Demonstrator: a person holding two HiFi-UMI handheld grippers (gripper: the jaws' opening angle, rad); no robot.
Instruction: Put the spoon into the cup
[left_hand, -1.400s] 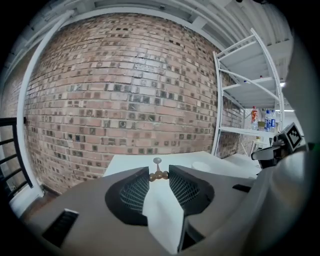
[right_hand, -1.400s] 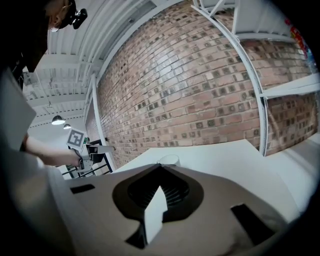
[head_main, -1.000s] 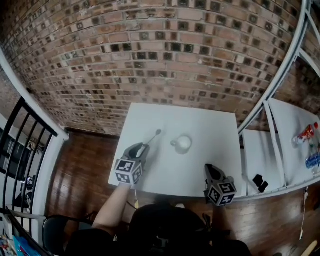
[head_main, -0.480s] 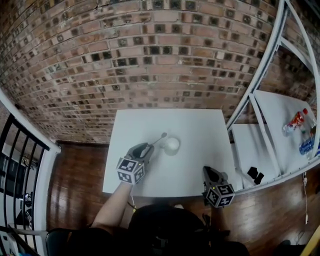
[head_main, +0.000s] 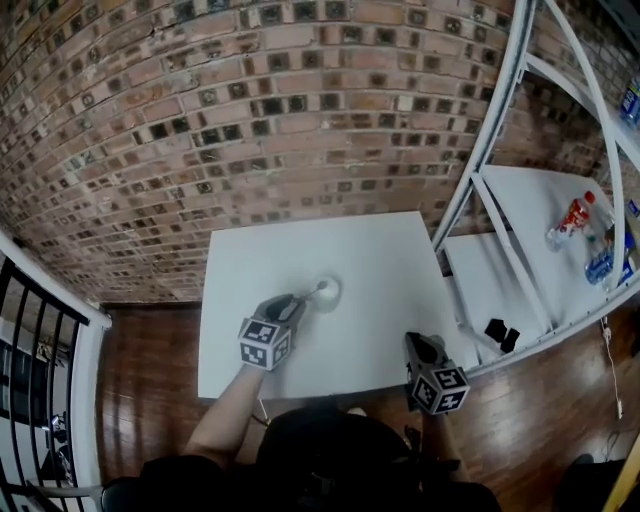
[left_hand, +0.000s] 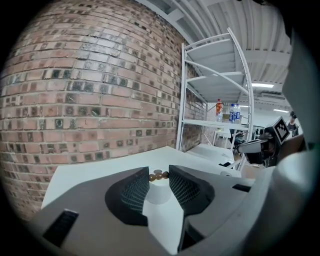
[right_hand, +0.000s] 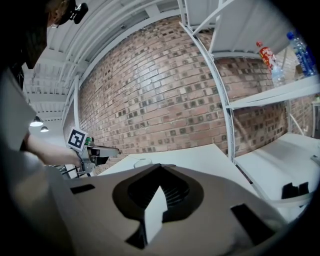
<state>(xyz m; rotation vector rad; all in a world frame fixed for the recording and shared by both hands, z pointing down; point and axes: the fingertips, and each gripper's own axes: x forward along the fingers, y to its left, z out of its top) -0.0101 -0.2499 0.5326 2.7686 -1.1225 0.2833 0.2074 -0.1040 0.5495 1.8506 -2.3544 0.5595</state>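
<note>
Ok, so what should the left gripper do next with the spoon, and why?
Probably dip the left gripper a little, so the spoon tips down into the white cup. Its jaws grip the beaded handle, and from the head view the spoon's far end reaches the cup's rim but doesn't look inside yet.

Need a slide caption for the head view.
Left gripper holds the spoon, bowl at the white cup; right gripper hangs at the near edge of the table.
</note>
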